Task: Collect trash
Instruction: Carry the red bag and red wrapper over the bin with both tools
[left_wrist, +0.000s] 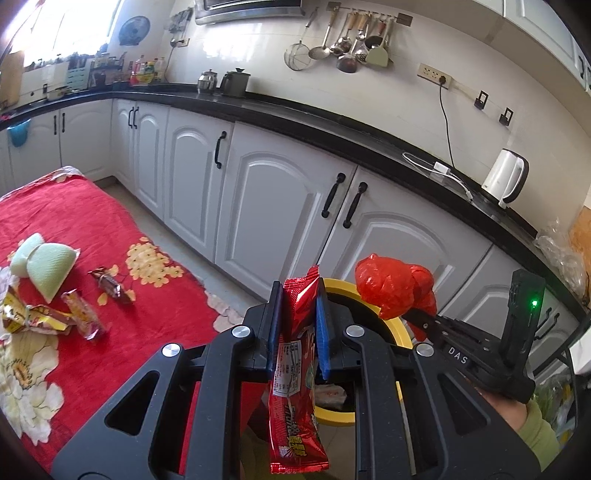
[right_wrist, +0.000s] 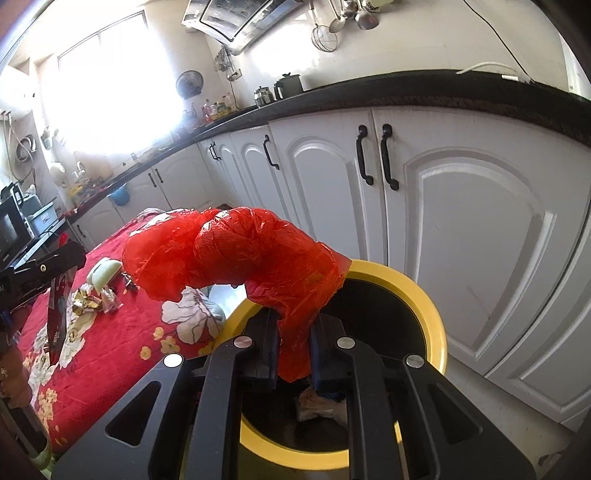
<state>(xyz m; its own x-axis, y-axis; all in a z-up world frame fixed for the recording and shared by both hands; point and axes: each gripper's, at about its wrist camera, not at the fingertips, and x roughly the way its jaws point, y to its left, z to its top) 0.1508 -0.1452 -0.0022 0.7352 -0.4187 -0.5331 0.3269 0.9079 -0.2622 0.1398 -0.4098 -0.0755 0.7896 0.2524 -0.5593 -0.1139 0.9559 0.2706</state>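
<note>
Your left hand-held gripper (left_wrist: 298, 325) pinches the light, slippery red snack wrapper (left_wrist: 297, 373) mid-length, your right hand-held gripper (right_wrist: 293, 347) clamps the soft crumpled red plastic bag (right_wrist: 236, 251), both just above the yellow-rimmed bin (right_wrist: 424, 295).

Reds and yellow against white cabinets

The snack wrapper (left_wrist: 297, 373) between the left gripper's (left_wrist: 298, 325) blue pads is glossy red with white print; the crumpled plastic bag (right_wrist: 236, 254) in the right gripper (right_wrist: 293, 343) is plain red-orange. Below both, the bin (right_wrist: 424, 295) has a yellow rim and black inside. Left of them, the tablecloth (left_wrist: 92, 221) is red with white and yellow flowers.
</note>
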